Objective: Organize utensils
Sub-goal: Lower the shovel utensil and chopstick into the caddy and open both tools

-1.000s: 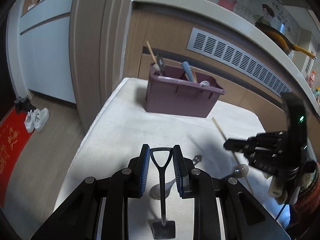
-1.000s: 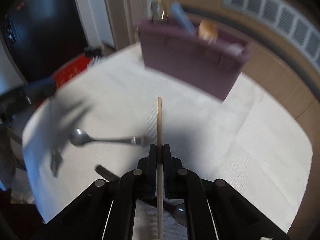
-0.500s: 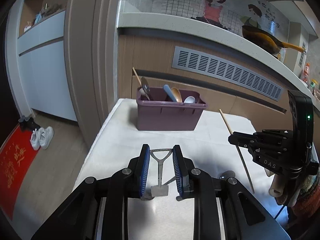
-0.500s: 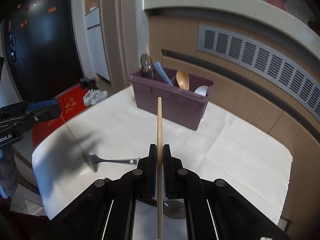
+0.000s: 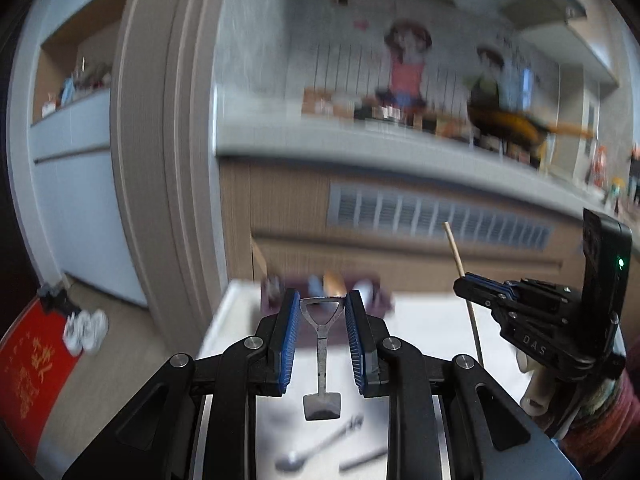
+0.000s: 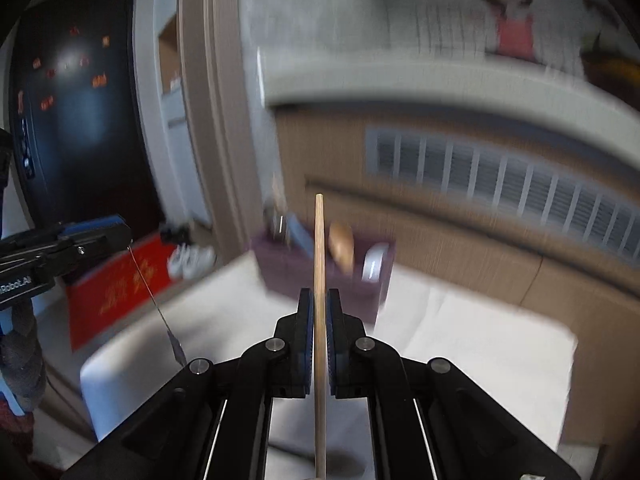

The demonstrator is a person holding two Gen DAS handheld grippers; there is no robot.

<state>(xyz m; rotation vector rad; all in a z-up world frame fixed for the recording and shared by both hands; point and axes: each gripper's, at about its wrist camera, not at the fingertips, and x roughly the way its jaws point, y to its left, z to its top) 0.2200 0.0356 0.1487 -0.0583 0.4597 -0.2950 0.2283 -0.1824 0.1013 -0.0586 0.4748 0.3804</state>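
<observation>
Slim metal shovel-shaped utensil [image 5: 321,354] gripped by left fingers [image 5: 289,332]; pale wooden chopstick [image 6: 319,300] pinched between closed right fingers [image 6: 303,332].

Motion-blurred background, fisheye-warped edges

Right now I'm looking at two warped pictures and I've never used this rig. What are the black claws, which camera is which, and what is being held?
Each picture comes from a fisheye camera on a hand-held gripper, looking forward along its two fingers; a person carries one in each hand. The left wrist view shows the left gripper clamped on a small shovel-shaped metal utensil by its triangular handle. The right wrist view shows the right gripper shut on a wooden stick, likely a chopstick. Each gripper also appears at the edge of the other's picture. Below is a table with a white cloth. At its far end stands a purple bin holding utensils. A metal spoon and another dark, blurred item lie on the cloth.
</observation>
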